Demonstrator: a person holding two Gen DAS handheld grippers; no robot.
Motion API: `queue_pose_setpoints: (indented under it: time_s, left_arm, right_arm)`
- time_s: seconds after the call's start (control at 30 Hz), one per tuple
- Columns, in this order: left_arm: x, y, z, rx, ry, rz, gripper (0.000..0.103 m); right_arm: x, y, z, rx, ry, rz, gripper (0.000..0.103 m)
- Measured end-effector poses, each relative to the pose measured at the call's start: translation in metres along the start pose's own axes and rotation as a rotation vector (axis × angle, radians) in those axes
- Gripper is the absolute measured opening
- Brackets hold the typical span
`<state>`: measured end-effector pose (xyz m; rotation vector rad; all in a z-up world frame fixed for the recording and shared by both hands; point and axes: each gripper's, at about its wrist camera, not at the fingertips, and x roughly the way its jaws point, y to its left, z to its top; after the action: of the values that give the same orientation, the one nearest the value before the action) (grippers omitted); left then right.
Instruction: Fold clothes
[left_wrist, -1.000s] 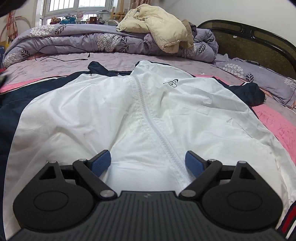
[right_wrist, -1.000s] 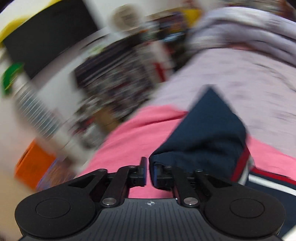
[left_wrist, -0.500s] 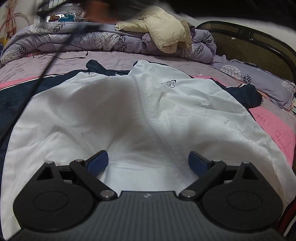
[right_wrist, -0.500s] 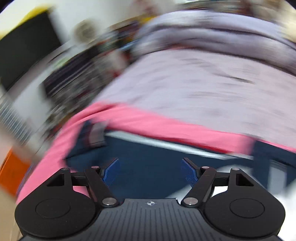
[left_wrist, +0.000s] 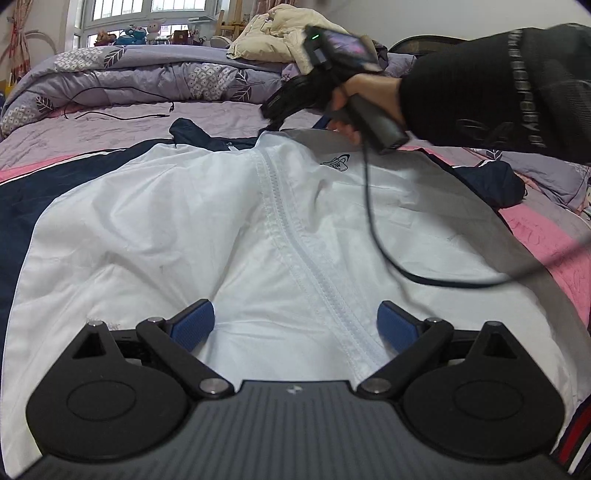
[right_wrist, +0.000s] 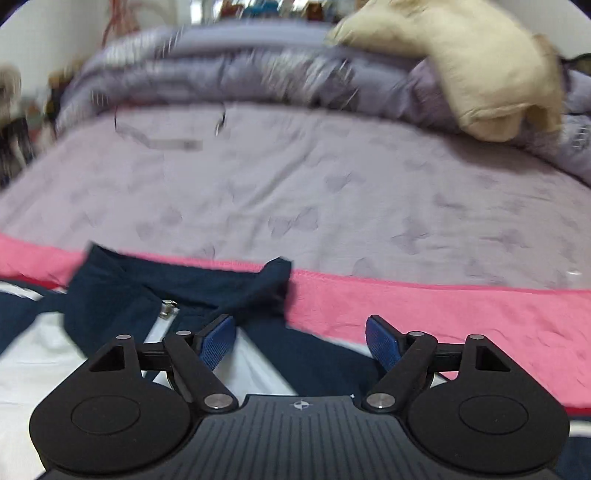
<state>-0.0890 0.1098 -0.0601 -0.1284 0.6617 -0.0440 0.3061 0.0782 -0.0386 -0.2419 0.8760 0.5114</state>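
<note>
- Right claw (right_wrist: 301, 341) jaws opening, empty, collar (right_wrist: 177, 291) just ahead.
- Left claw (left_wrist: 295, 325) wide open over jacket (left_wrist: 184, 221).
- Risk: cable (left_wrist: 373, 229) dragging across, wrinkling it.

The left gripper (left_wrist: 295, 325) is matte black plastic with ribbed blue pads (left_wrist: 194, 325), silver pivot screws and a grey ridged body. The right gripper (right_wrist: 301, 341) looks the same. The black knit sleeve (left_wrist: 498, 88) has grey lettering, and a thin black cable (left_wrist: 373, 218) hangs from the dark handle (left_wrist: 373, 122).
</note>
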Motion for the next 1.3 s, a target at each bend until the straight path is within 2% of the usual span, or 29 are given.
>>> queue_pose_setpoints:
  time_s: [0.07, 0.1, 0.13, 0.2, 0.3, 0.33, 0.37, 0.4, 0.43, 0.5, 0.53, 0.57, 0.6, 0.63, 0.67, 0.7, 0.77, 0.8, 0.87, 0.9, 0.93, 1.0, 1.07, 1.13, 1.2, 1.3]
  left_arm:
    - [0.0, 0.001, 0.0, -0.003, -0.002, -0.003, 0.097]
    - [-0.001, 0.002, 0.0, -0.004, -0.002, -0.005, 0.097]
    - [-0.001, 0.002, 0.0, -0.005, -0.003, -0.007, 0.097]
    - [-0.001, 0.003, 0.0, -0.007, -0.006, -0.009, 0.097]
    - [-0.001, 0.003, 0.0, -0.011, -0.01, -0.013, 0.097]
    - [-0.001, 0.004, 0.0, -0.015, -0.012, -0.015, 0.097]
    - [-0.001, 0.004, -0.001, -0.019, -0.013, -0.017, 0.097]
    - [-0.001, 0.004, -0.001, -0.021, -0.014, -0.018, 0.097]
    - [-0.001, 0.004, -0.001, -0.021, -0.014, -0.019, 0.097]
    - [0.0, 0.003, -0.001, -0.022, -0.014, -0.02, 0.097]
    - [0.0, 0.003, -0.001, -0.023, -0.014, -0.021, 0.097]
    - [0.0, 0.004, -0.001, -0.024, -0.015, -0.021, 0.097]
    - [0.0, 0.004, -0.001, -0.025, -0.015, -0.022, 0.097]
    - [0.0, 0.004, -0.001, -0.026, -0.015, -0.023, 0.097]
    - [0.0, 0.004, -0.001, -0.027, -0.016, -0.024, 0.097]
    - [0.0, 0.004, -0.001, -0.027, -0.016, -0.024, 0.097]
    - [0.0, 0.005, -0.001, -0.029, -0.017, -0.026, 0.097]
    - [0.0, 0.005, -0.001, -0.03, -0.017, -0.026, 0.097]
    - [0.0, 0.005, -0.001, -0.032, -0.018, -0.028, 0.097]
    - [0.0, 0.006, -0.001, -0.033, -0.019, -0.029, 0.097]
    - [0.0, 0.006, -0.001, -0.034, -0.02, -0.028, 0.097]
    - [0.0, 0.006, -0.001, -0.035, -0.021, -0.026, 0.097]
    - [0.001, 0.006, 0.0, -0.038, -0.023, -0.024, 0.097]
    - [0.001, 0.008, -0.001, -0.05, -0.026, -0.03, 0.098]
    - [-0.001, 0.008, -0.003, -0.055, -0.027, -0.036, 0.099]
    - [-0.001, 0.006, -0.003, -0.05, -0.024, -0.034, 0.099]
  right_arm:
    - [0.024, 0.011, 0.0, -0.036, 0.056, -0.012, 0.076]
    - [0.028, 0.013, -0.001, -0.026, 0.046, -0.014, 0.071]
    - [0.027, 0.014, -0.002, 0.002, 0.031, 0.008, 0.049]
    - [0.02, 0.018, -0.002, 0.031, -0.008, 0.022, 0.02]
    - [0.015, 0.03, 0.004, -0.032, -0.089, -0.073, 0.015]
    - [0.019, 0.026, 0.011, -0.01, -0.113, -0.107, 0.005]
    - [0.026, 0.019, 0.018, 0.024, -0.127, -0.156, 0.002]
    - [0.036, 0.01, 0.026, 0.057, -0.131, -0.223, 0.003]
    - [0.042, 0.001, 0.029, 0.108, -0.125, -0.238, 0.003]
    - [0.042, -0.017, 0.028, 0.24, -0.093, -0.175, 0.005]
    - [0.034, -0.016, 0.025, 0.251, -0.112, -0.131, 0.01]
    - [0.016, -0.007, 0.02, 0.211, -0.165, -0.077, 0.011]
    - [-0.002, 0.002, 0.015, 0.171, -0.216, -0.022, 0.024]
    - [-0.019, 0.014, 0.009, 0.129, -0.242, 0.042, 0.051]
    - [-0.035, 0.029, 0.004, 0.093, -0.232, 0.121, 0.064]
    - [-0.046, 0.047, -0.001, 0.063, -0.197, 0.203, 0.068]
    - [-0.059, 0.087, -0.012, -0.003, -0.106, 0.341, 0.065]
    - [-0.059, 0.107, -0.015, -0.044, -0.086, 0.342, 0.065]
    - [-0.043, 0.142, -0.016, -0.13, -0.077, 0.201, 0.068]
    - [-0.026, 0.153, -0.014, -0.142, -0.05, 0.133, 0.059]
    - [-0.009, 0.159, -0.014, -0.135, -0.033, 0.087, 0.037]
    - [0.013, 0.173, -0.011, -0.134, -0.043, 0.002, 0.036]
    - [0.028, 0.183, 0.002, -0.138, -0.052, -0.03, 0.035]
    - [0.047, 0.176, 0.023, -0.08, -0.055, -0.007, 0.037]
    - [0.064, 0.159, 0.044, 0.046, -0.054, 0.018, 0.039]
    - [0.06, 0.144, 0.055, 0.149, -0.045, 0.119, 0.046]
